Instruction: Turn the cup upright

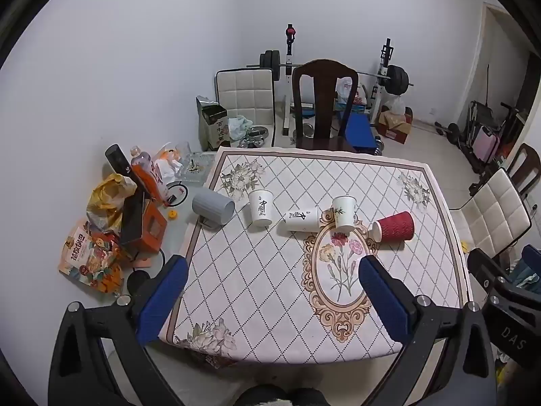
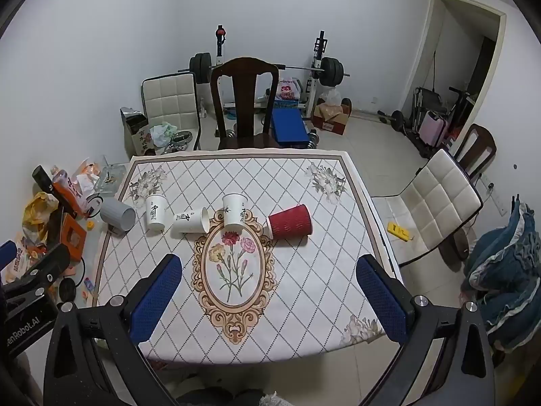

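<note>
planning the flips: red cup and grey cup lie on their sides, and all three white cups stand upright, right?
Not quite: the middle white cup lies on its side too, as the right wrist view shows. The red cup and grey cup do lie sideways; the other two white cups stand.

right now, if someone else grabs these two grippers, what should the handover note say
Left gripper: open, holding nothing, held back from the cups at the near side of the table.
Right gripper: open, holding nothing, likewise held back.
On the patterned tablecloth, left to right: grey ribbed mug on its side at the left edge; white paper cup with black writing standing; second white paper cup on its side; third white paper cup standing; red ribbed paper cup on its side.
Done: no cup is gripped.
Left: stand the tipped cups upright.
</note>
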`<state>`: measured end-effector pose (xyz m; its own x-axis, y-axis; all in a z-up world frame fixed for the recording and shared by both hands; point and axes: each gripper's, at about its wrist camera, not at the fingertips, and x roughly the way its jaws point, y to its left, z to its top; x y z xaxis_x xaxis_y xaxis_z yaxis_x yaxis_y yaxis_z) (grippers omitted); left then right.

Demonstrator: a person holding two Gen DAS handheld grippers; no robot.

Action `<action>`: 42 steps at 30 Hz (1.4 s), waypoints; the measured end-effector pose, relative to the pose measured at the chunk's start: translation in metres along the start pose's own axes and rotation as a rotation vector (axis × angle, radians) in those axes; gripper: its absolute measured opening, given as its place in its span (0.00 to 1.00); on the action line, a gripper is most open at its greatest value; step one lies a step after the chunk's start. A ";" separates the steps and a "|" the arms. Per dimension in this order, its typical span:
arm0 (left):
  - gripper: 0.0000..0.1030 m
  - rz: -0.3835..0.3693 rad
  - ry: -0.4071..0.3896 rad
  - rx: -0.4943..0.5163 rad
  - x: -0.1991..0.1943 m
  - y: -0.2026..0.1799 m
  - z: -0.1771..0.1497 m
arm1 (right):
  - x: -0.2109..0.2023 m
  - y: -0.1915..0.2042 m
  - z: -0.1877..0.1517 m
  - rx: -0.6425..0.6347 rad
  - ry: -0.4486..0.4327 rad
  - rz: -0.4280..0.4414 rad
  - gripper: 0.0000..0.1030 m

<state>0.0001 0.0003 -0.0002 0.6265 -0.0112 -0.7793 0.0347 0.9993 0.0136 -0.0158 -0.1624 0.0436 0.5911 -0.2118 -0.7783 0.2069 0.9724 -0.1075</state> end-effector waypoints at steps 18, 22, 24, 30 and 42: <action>1.00 0.006 0.012 0.010 0.008 -0.013 -0.001 | 0.004 -0.011 -0.001 -0.007 -0.001 -0.018 1.00; 1.00 0.009 0.010 0.012 0.008 -0.013 -0.002 | 0.004 -0.010 0.000 -0.005 -0.003 -0.019 1.00; 1.00 0.008 0.011 0.011 0.010 -0.015 -0.002 | 0.002 -0.010 0.005 -0.008 -0.005 -0.022 1.00; 1.00 0.010 0.007 0.013 0.012 -0.019 -0.004 | 0.001 -0.014 0.006 -0.010 -0.008 -0.022 1.00; 1.00 0.007 0.000 0.008 0.004 -0.011 0.000 | 0.001 -0.011 0.008 -0.010 -0.009 -0.024 1.00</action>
<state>0.0019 -0.0110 -0.0034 0.6271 -0.0040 -0.7789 0.0365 0.9990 0.0243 -0.0115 -0.1741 0.0493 0.5930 -0.2356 -0.7700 0.2131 0.9681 -0.1320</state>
